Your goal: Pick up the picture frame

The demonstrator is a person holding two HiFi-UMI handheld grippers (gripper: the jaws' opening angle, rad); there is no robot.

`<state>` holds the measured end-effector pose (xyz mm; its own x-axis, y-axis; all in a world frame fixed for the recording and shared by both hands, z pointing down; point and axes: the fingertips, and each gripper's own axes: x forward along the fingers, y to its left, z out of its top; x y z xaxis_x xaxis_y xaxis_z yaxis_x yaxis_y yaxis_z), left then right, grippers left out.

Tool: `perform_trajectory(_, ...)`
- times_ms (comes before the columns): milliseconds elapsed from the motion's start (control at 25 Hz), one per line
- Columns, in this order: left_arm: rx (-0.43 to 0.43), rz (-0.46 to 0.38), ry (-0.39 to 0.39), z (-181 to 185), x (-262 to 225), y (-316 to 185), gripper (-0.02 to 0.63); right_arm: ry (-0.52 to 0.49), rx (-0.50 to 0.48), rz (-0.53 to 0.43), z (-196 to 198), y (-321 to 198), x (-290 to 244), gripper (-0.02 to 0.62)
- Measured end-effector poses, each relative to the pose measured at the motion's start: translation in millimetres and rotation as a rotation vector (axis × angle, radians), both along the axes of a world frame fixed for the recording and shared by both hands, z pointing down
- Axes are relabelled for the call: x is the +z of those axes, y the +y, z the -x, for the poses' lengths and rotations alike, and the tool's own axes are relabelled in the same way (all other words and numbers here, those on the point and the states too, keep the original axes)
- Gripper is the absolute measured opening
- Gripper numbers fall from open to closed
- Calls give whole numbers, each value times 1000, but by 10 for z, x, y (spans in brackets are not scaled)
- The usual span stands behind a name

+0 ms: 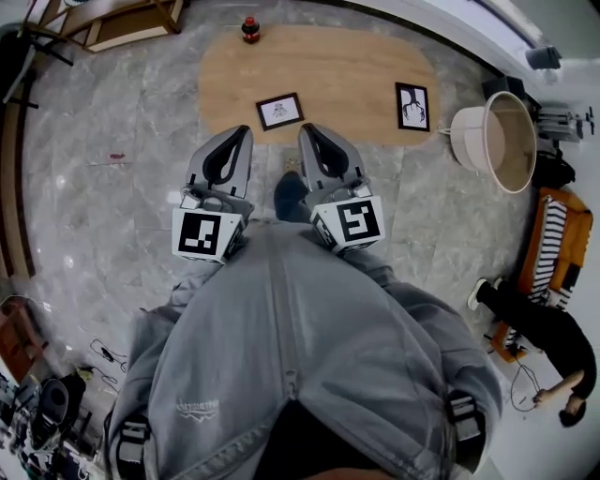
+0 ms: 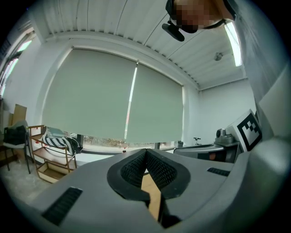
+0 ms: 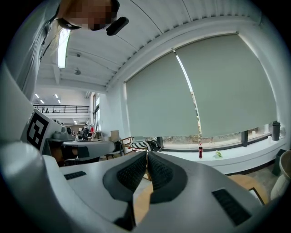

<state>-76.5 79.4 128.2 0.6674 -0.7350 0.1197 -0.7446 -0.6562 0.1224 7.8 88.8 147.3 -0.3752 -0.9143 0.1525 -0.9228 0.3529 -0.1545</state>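
Observation:
Two black picture frames lie flat on a low oval wooden table point(image 1: 328, 66): a small frame point(image 1: 279, 111) near its front edge and a second frame point(image 1: 412, 105) at its right end. My left gripper point(image 1: 242, 133) and right gripper point(image 1: 307, 131) are held side by side just short of the table's front edge, on either side of the small frame, both apart from it. Both are shut and hold nothing. In the left gripper view the jaws point(image 2: 146, 153) meet at the tip; in the right gripper view the jaws point(image 3: 147, 155) likewise meet.
A red bottle point(image 1: 250, 29) stands at the table's far edge. A large white drum-shaped shade point(image 1: 495, 141) sits on the floor to the right. A person point(image 1: 548, 333) is on the floor at the far right by an orange seat point(image 1: 562, 234). A wooden shelf point(image 1: 117, 23) stands at the back left.

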Motion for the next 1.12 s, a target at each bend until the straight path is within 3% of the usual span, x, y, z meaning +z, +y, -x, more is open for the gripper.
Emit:
perform_trajectory(640,-132,32,-24,-733,113,-1352,18,-2,-136,28,-790,-1442,149,34)
perform_trajectory(1120,-184,40,-38,-889,241,-1628,18,6,-206,77,-985,-1791,384,34)
